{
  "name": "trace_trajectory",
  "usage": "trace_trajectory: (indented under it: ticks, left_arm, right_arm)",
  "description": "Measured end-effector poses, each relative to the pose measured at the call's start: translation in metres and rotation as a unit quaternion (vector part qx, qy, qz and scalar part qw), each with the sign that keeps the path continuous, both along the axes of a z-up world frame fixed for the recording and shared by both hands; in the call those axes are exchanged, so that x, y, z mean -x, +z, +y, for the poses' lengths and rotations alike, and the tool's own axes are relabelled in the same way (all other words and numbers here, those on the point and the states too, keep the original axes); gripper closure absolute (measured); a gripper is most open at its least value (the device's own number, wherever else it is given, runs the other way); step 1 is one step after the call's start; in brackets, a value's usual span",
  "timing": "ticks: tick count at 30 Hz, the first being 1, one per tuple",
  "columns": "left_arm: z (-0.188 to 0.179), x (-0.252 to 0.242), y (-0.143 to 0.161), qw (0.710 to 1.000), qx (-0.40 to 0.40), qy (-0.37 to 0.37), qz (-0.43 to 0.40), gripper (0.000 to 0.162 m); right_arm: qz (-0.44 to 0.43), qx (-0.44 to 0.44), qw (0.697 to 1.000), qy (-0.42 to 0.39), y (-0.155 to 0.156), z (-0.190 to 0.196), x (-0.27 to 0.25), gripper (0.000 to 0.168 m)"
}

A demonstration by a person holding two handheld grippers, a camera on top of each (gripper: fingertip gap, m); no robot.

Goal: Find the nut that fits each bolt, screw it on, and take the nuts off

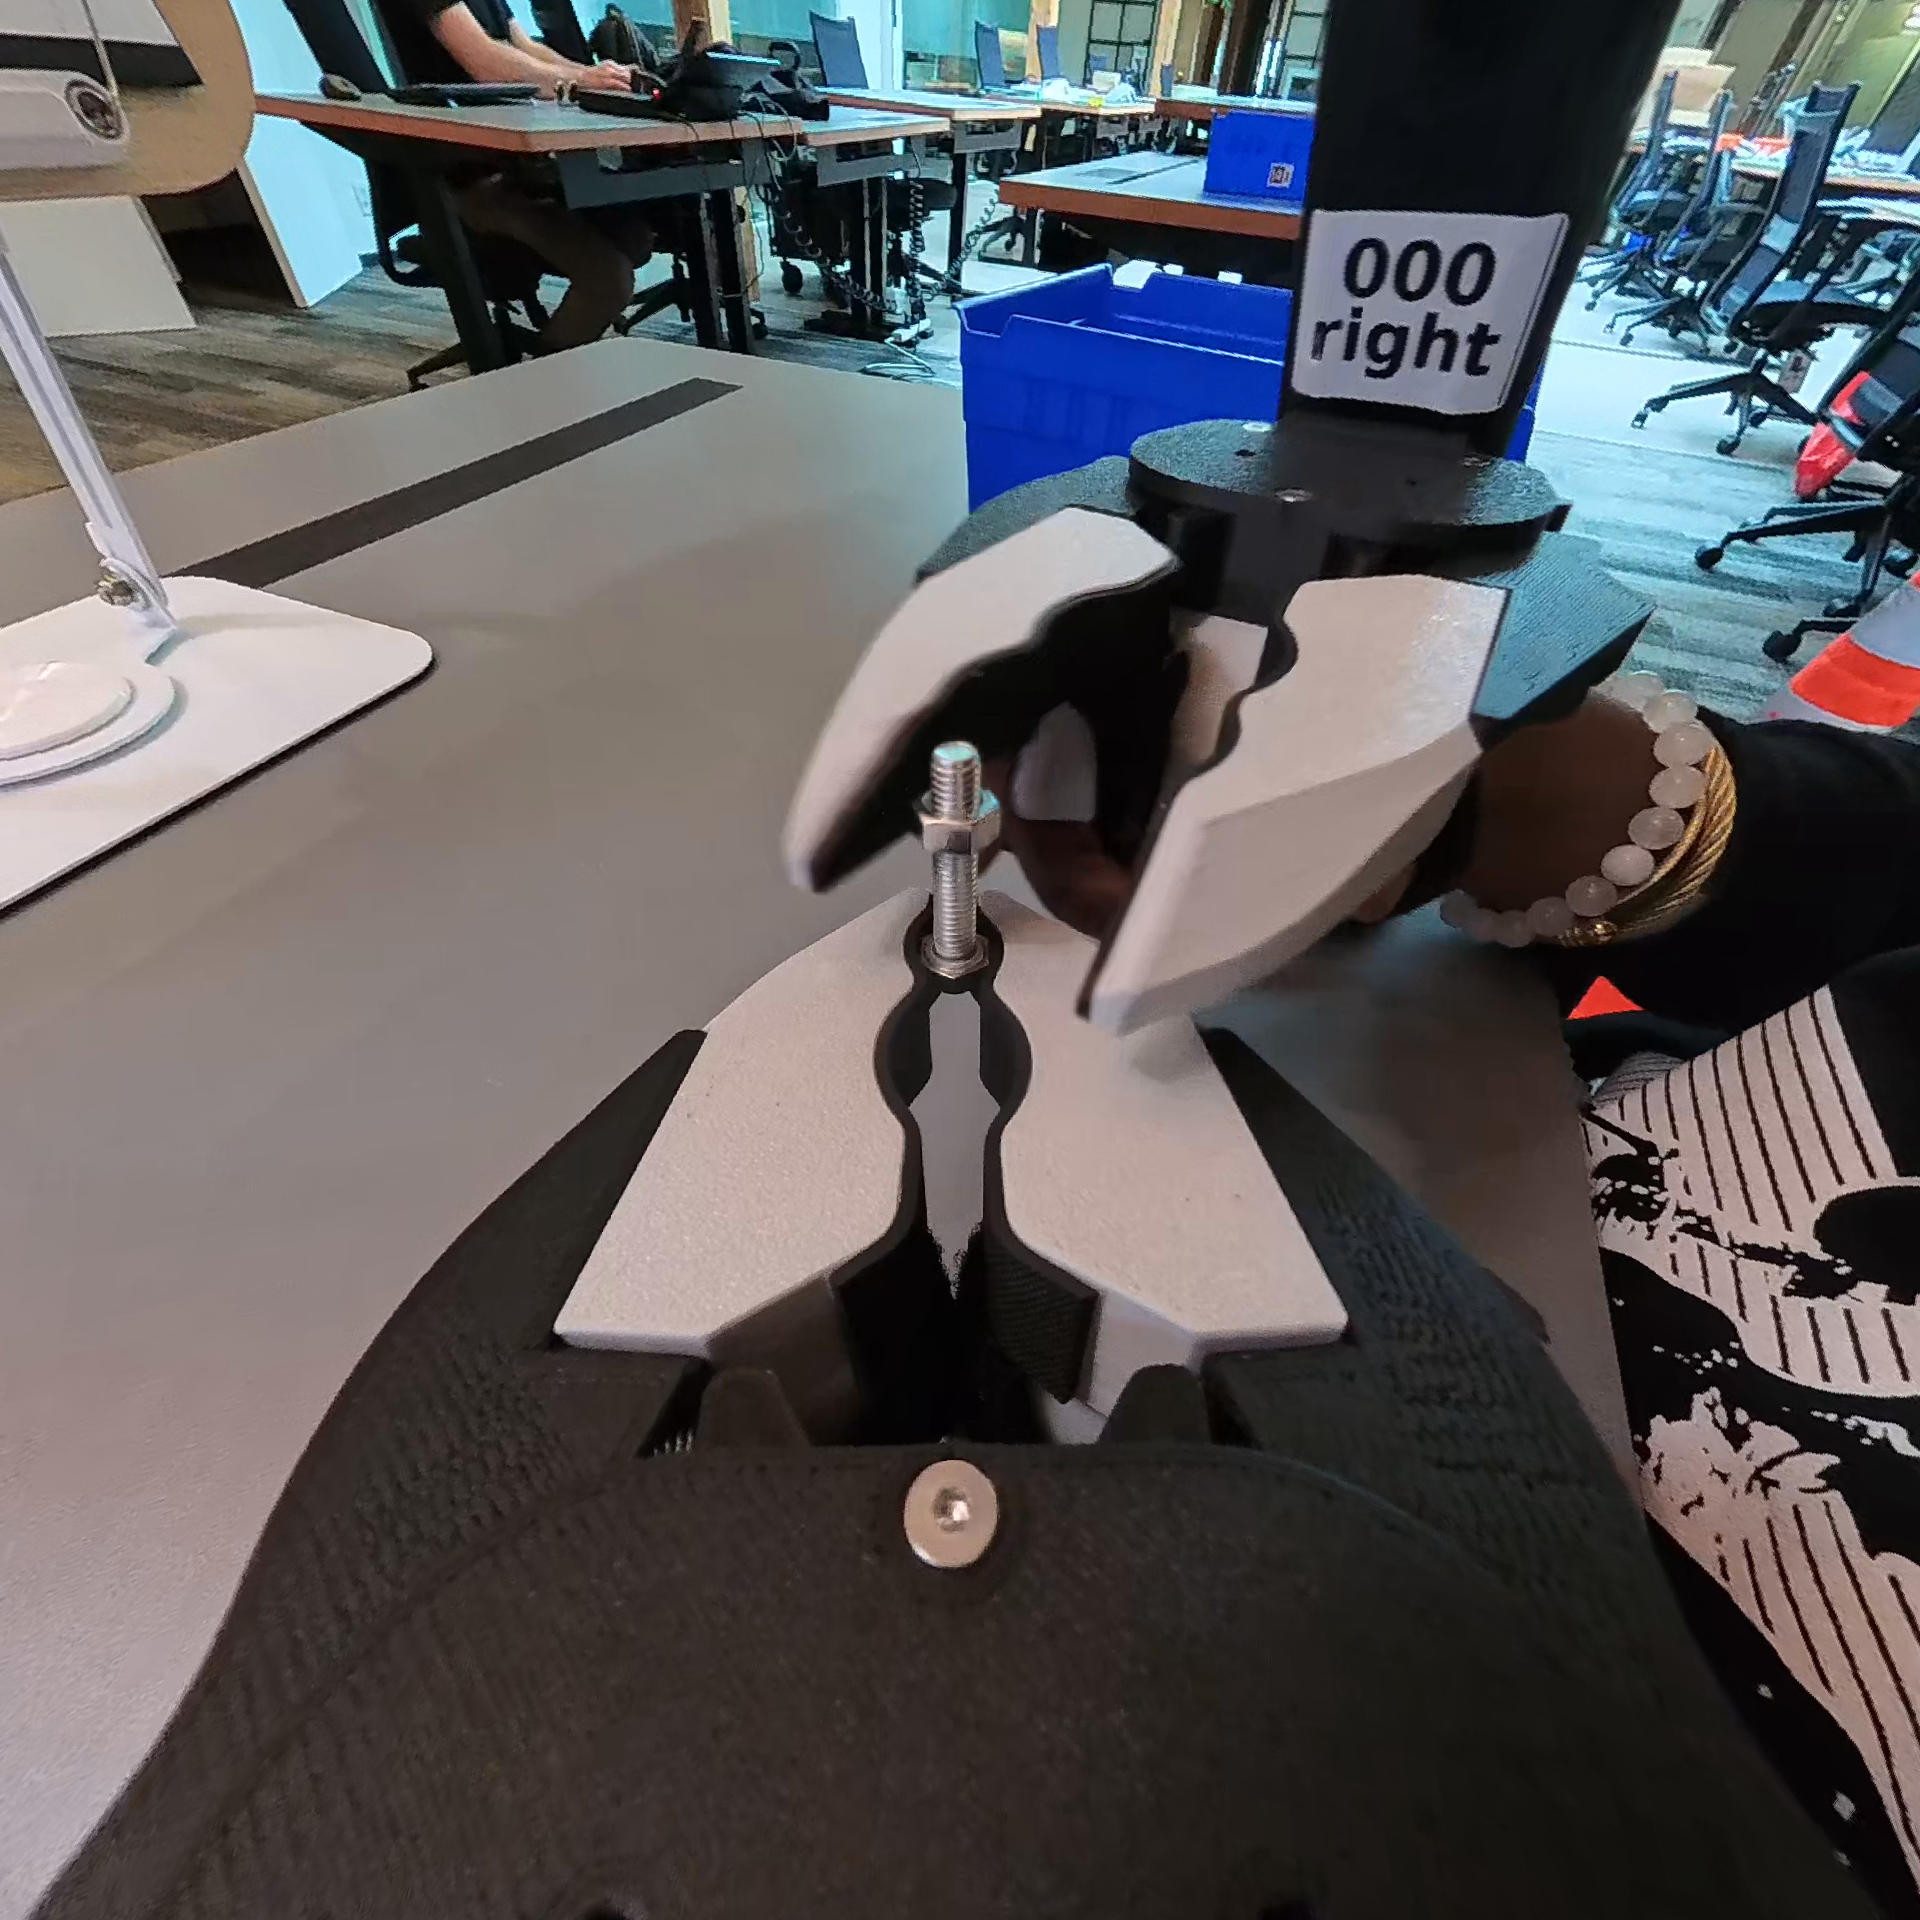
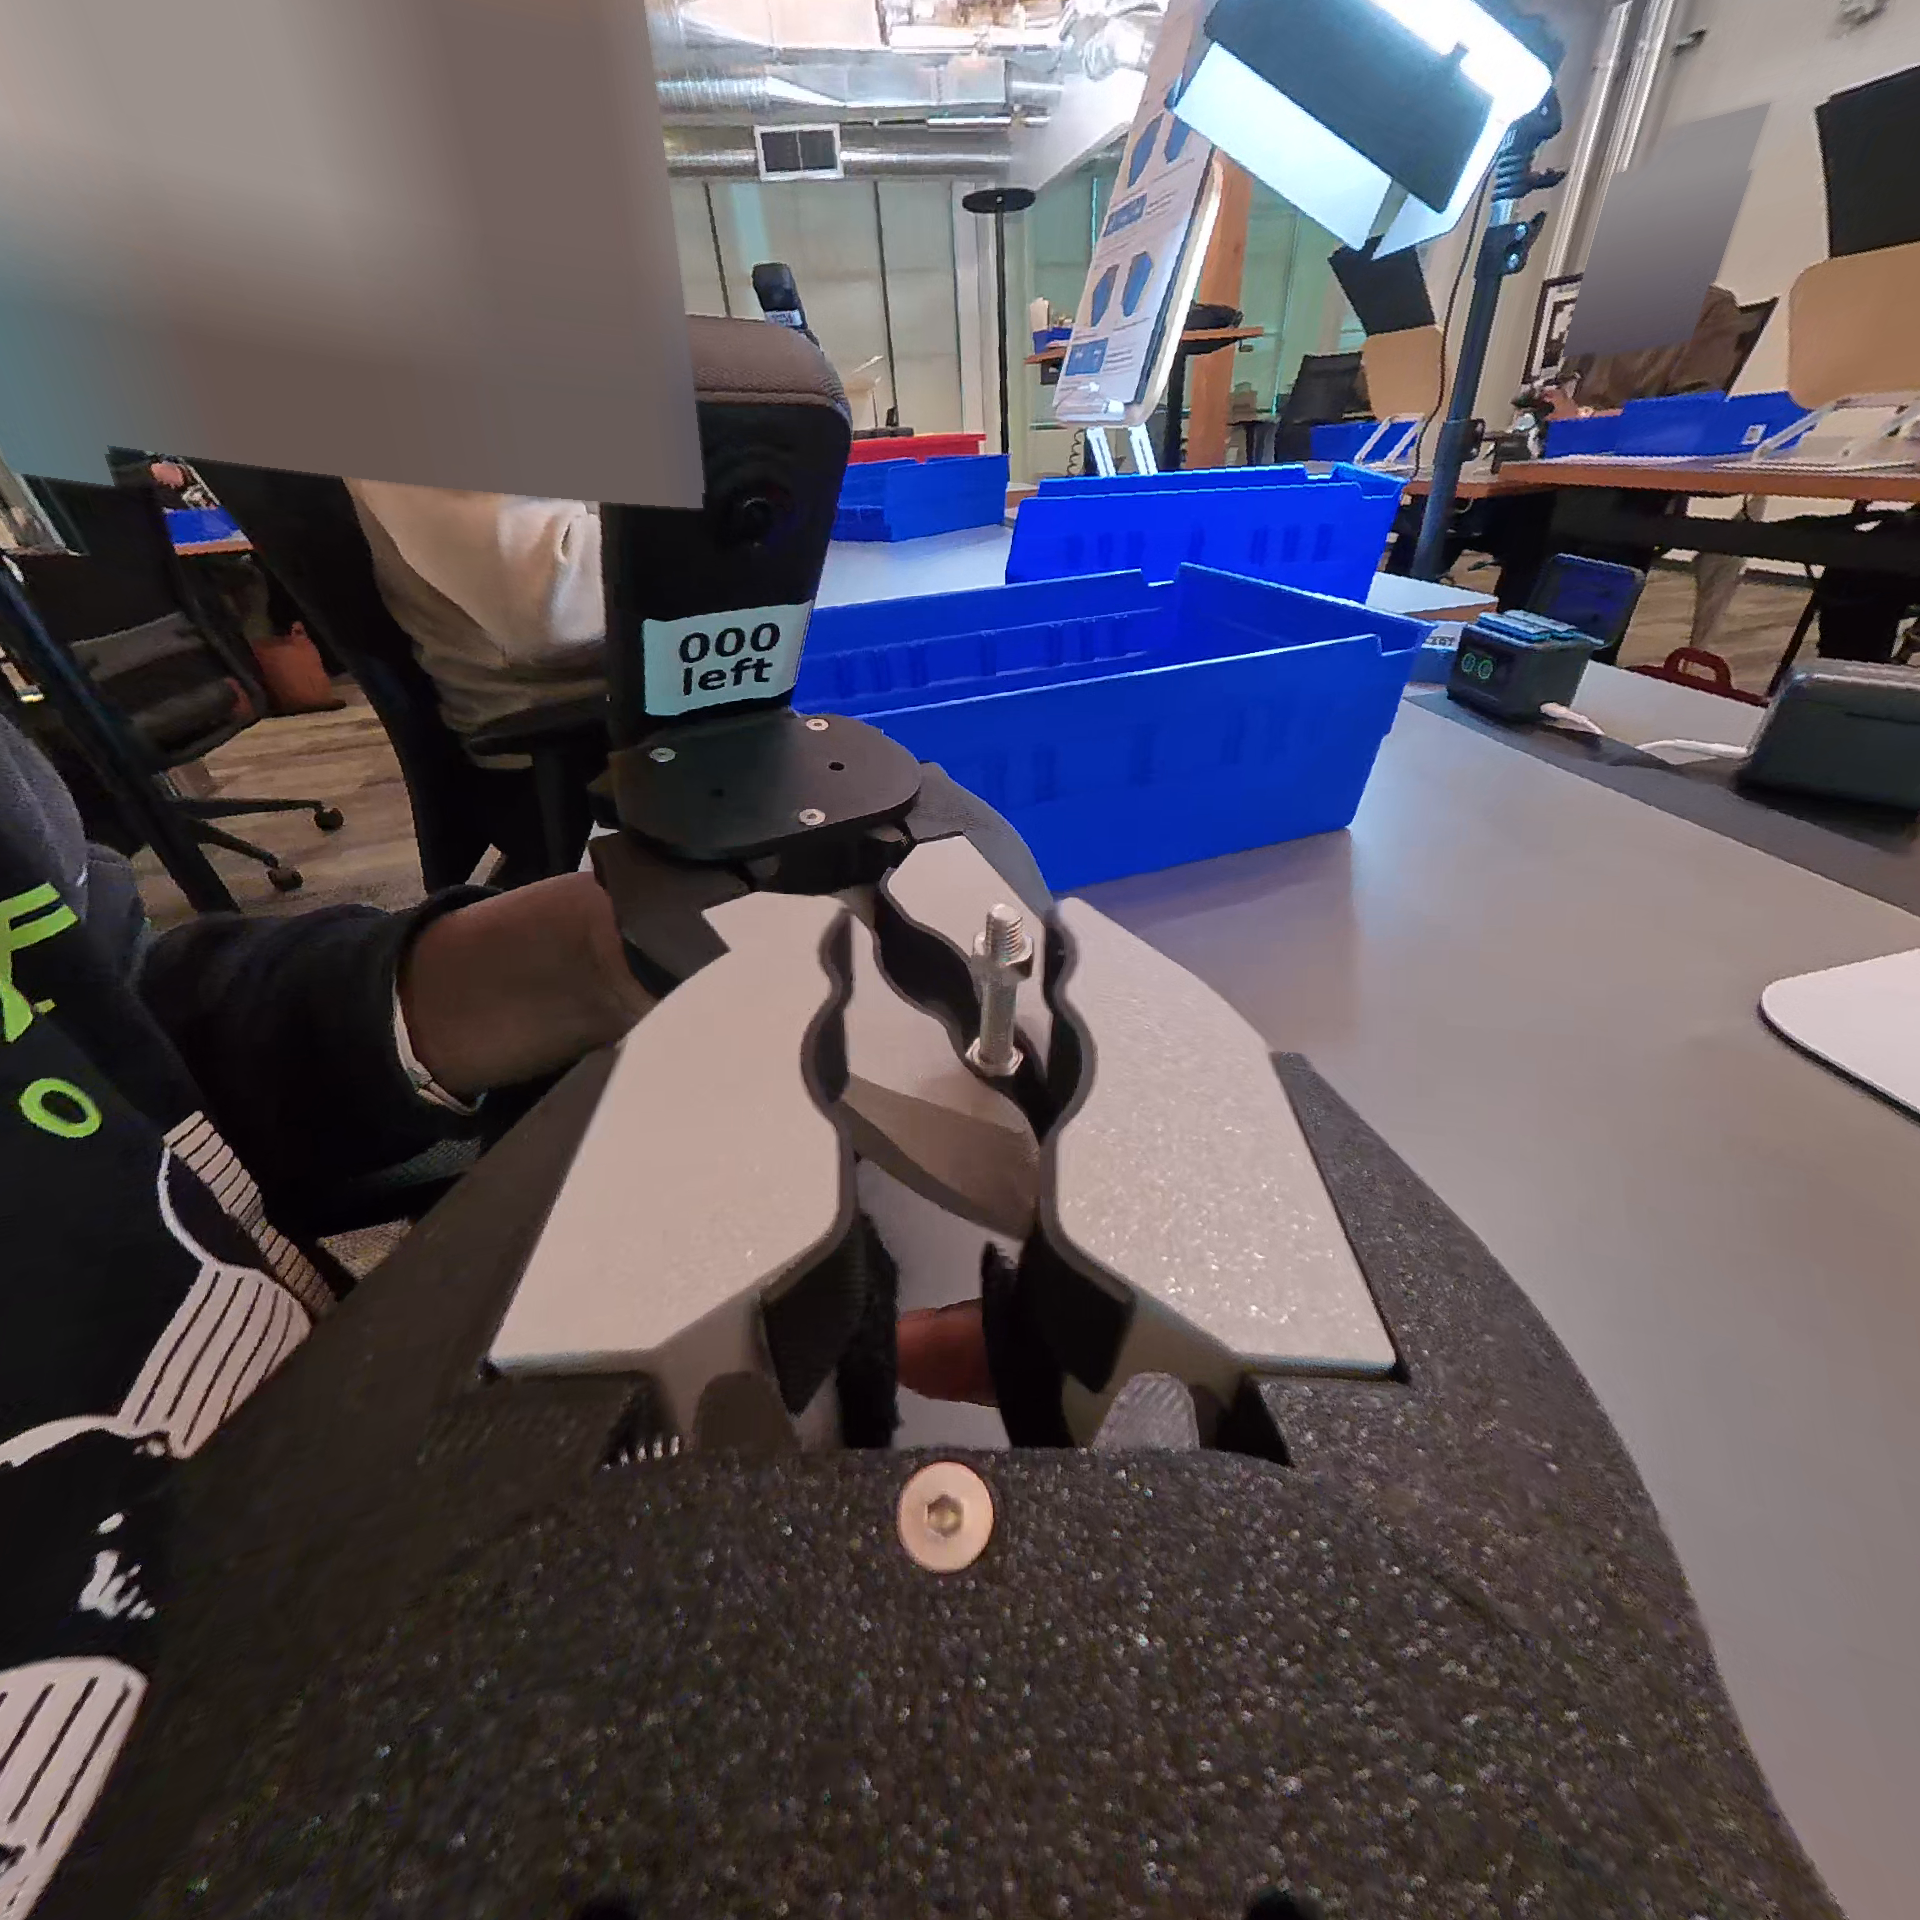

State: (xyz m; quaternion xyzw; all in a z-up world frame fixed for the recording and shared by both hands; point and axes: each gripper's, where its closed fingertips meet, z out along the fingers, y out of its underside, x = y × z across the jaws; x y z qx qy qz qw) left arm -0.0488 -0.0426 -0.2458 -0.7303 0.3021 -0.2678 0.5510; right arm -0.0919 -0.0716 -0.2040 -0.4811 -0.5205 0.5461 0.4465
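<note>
A silver bolt [image 1: 952,894] stands upright with a hex nut [image 1: 958,816] threaded high on its shaft. My left gripper [image 1: 954,935] is shut on the bolt's head, just above the grey table [image 1: 520,779]. My right gripper [image 2: 951,925] is open and comes in from the far right, and its fingers [image 1: 1278,810] straddle the bolt. In the right wrist view the bolt [image 2: 995,1003] and nut [image 2: 1003,951] sit between my right fingers, close against the right-hand one. The left gripper's fingers [image 2: 935,1132] hold the bolt from the left there.
A blue bin [image 1: 1091,384] stands behind the grippers at the table's far edge and also shows in the right wrist view [image 2: 1122,748]. A white lamp base [image 1: 208,675] lies at the left. A hand with a bead bracelet [image 1: 1662,810] holds the right gripper. Small devices [image 2: 1517,665] sit beside the bin. The gap from one gripper's tips to the other's is roughly 6 cm.
</note>
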Motion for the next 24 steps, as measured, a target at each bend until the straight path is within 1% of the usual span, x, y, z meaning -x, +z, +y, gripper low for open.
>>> trace_trajectory:
  ticks: [5,8,9,11,12,15,17,20,22,24]
  left_arm:
    - [0.001,0.002,0.001,1.000,0.000,0.005,-0.007,0.158]
    - [0.001,0.001,0.001,1.000,0.002,0.003,-0.007,0.158]
    - [0.000,0.001,0.001,1.000,0.002,0.002,-0.005,0.158]
    - [0.000,0.000,0.000,1.000,0.002,0.000,-0.001,0.158]
    - [0.000,0.000,0.000,1.000,0.003,-0.001,-0.001,0.158]
    - [0.001,0.001,0.000,1.000,0.004,0.002,-0.003,0.158]
    - [0.001,0.002,0.001,1.000,0.002,0.004,-0.009,0.158]
    - [0.002,0.003,0.003,1.000,0.000,0.009,-0.014,0.158]
    - [0.002,0.003,0.003,1.000,0.002,0.008,-0.015,0.158]
    - [0.001,0.002,0.002,1.000,0.001,0.006,-0.010,0.158]
  right_arm:
    - [0.005,0.018,1.000,-0.004,0.002,0.009,-0.019,0.157]
    - [0.017,0.041,0.999,-0.004,0.005,0.012,-0.019,0.154]
    - [0.015,0.038,0.999,-0.005,0.004,0.011,-0.016,0.149]
    - [0.015,0.026,1.000,-0.003,0.002,0.007,-0.007,0.132]
    - [0.012,0.019,1.000,0.001,0.001,0.004,-0.004,0.128]
    - [-0.001,0.001,1.000,0.012,-0.003,-0.004,0.001,0.125]
    - [0.001,0.000,1.000,0.005,-0.001,-0.001,-0.004,0.132]
    - [0.010,0.018,1.000,-0.005,0.001,0.008,-0.017,0.154]
    - [0.026,0.040,0.999,-0.005,0.006,0.012,-0.022,0.156]
    - [0.032,0.041,0.999,-0.015,0.007,0.015,-0.019,0.151]
